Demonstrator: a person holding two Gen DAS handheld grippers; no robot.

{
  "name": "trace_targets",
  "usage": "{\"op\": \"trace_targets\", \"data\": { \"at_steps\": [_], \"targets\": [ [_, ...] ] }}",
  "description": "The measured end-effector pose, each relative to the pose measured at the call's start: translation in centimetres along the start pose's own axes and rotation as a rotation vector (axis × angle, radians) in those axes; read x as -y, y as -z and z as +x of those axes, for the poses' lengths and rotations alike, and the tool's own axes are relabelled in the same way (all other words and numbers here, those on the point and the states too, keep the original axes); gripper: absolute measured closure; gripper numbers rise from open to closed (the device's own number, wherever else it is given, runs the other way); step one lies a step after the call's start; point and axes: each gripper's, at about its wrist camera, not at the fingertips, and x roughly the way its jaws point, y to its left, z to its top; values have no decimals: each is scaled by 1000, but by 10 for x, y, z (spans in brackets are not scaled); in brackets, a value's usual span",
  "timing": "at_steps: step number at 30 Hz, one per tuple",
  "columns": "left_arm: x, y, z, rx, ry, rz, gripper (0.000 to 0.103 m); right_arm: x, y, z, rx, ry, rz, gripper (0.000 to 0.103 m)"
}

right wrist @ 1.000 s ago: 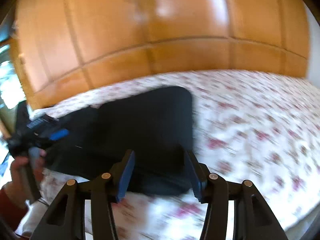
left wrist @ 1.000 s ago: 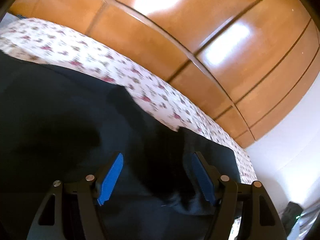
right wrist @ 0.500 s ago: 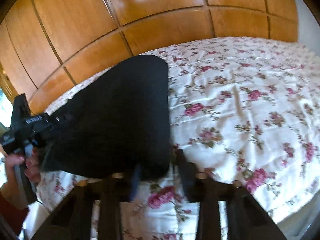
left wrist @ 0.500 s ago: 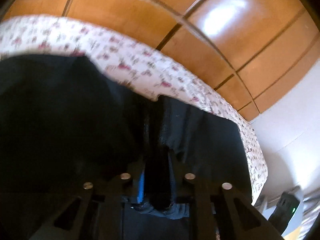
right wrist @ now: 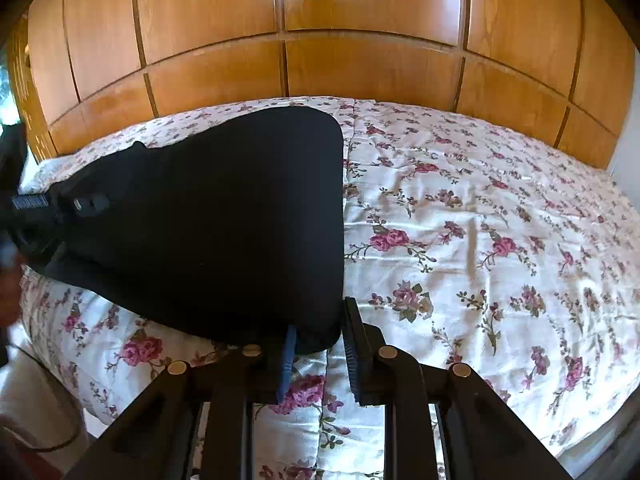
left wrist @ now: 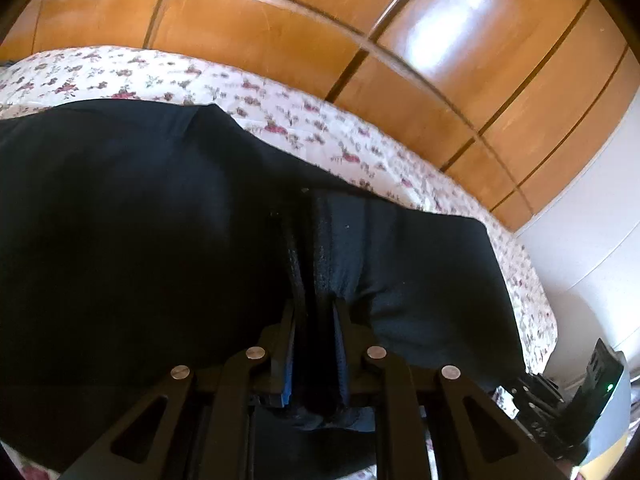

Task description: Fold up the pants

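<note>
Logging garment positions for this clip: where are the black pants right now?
The black fabric pants lie on the left half of the floral bedspread in the right wrist view, by the wooden wardrobe, pinched by the left gripper and right gripper.

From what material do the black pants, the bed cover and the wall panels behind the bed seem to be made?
Black pants: soft matte fabric, possibly knit; it bunches between the left jaws. Bed cover: smooth floral cloth with slight sheen, maybe satin; fine creases show. Wall panels: glossy varnished wood or veneer; grain and bright reflections show.
</note>
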Motion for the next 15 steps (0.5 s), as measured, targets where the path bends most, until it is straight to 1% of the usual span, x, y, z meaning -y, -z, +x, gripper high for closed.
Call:
{"op": "trace_targets", "data": {
  "at_steps": [3, 5, 7, 9, 10, 12, 13, 15],
  "targets": [
    [3, 3, 0, 29, -12, 42, 81, 8, 0, -7, -12, -52, 22, 77],
    [-1, 5, 1, 46, 3, 39, 79, 13, 4, -22, -7, -98, 33, 77],
    [-6, 5, 5, 58, 26, 17, 78, 10, 6, -47, 51, -167, 10, 77],
    [-6, 7, 5, 73, 26, 13, 78, 7, 1, -63, 95, -197, -20, 77],
    [-3, 7, 5, 80, 15, 21, 78, 3, -5, -72, 121, -190, -41, 77],
    [3, 8, 4, 85, -14, 35, 78, -1, -21, -67, 134, -153, -54, 77],
    [4, 7, 3, 84, -24, 39, 78, -1, -36, -57, 137, -133, -46, 77],
    [4, 6, 3, 77, -29, 39, 78, -3, -58, -39, 126, -120, -18, 78]
  ]
}}
